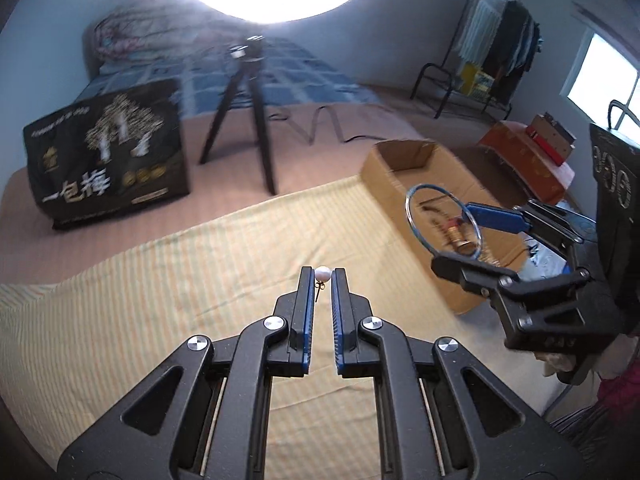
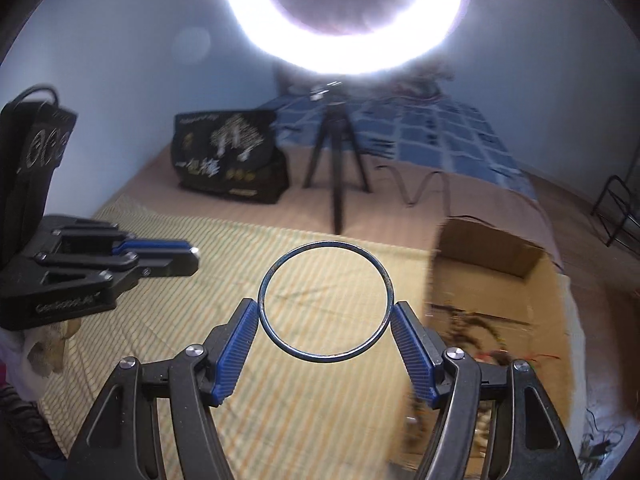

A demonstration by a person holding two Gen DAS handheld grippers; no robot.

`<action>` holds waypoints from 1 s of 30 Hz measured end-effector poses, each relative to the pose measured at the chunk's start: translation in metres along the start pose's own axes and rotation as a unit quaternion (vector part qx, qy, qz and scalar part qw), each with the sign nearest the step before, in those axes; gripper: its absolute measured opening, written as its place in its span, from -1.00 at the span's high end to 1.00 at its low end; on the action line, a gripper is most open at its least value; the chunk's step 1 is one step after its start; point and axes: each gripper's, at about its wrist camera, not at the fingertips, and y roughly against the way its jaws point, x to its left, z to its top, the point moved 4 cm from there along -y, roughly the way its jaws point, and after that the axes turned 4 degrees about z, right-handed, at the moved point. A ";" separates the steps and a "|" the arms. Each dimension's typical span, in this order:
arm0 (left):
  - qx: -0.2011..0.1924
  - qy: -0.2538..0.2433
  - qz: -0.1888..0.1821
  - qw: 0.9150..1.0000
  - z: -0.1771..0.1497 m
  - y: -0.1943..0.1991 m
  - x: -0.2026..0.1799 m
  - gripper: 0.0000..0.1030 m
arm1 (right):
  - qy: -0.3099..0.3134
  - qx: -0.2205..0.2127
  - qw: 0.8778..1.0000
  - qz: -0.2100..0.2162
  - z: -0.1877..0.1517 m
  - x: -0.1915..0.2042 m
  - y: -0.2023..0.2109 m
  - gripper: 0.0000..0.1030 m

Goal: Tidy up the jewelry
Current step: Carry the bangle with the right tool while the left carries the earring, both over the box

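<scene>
My left gripper [image 1: 322, 275] is shut on a white pearl earring [image 1: 322, 274] with a small gold post, held at the fingertips above the striped yellow cloth [image 1: 200, 280]. My right gripper [image 2: 324, 312] is shut on a thin metal bangle [image 2: 324, 301], clamped across its width between the blue pads [image 2: 236, 344]. In the left wrist view the right gripper [image 1: 460, 236] holds the bangle [image 1: 442, 220] above the cardboard box [image 1: 400, 160], which holds several jewelry pieces [image 1: 456, 236]. The box also shows in the right wrist view [image 2: 496, 264].
A black tripod [image 1: 248, 112] with a ring light stands behind the cloth. A black printed bag [image 1: 108, 156] sits at the back left. Another black bag [image 1: 616, 184] stands at the right. A clothes rack [image 1: 500, 40] and an orange box [image 1: 524, 156] are farther back.
</scene>
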 end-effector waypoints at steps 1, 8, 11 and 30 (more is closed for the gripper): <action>-0.002 -0.002 -0.003 1.000 0.001 0.000 -0.005 0.88 | -0.005 -0.003 1.000 -0.003 -0.001 -0.007 0.005 -0.36; -0.010 -0.018 -0.035 0.999 0.008 -0.007 -0.057 0.88 | -0.045 -0.019 0.998 -0.031 -0.007 -0.059 0.030 -0.36; -0.006 -0.029 -0.044 0.999 0.007 -0.014 -0.078 0.88 | -0.063 -0.023 0.997 -0.042 -0.010 -0.082 0.037 -0.36; 0.012 -0.074 -0.084 0.994 0.007 -0.061 -0.163 0.88 | -0.165 -0.021 0.984 -0.065 -0.019 -0.172 0.029 -0.37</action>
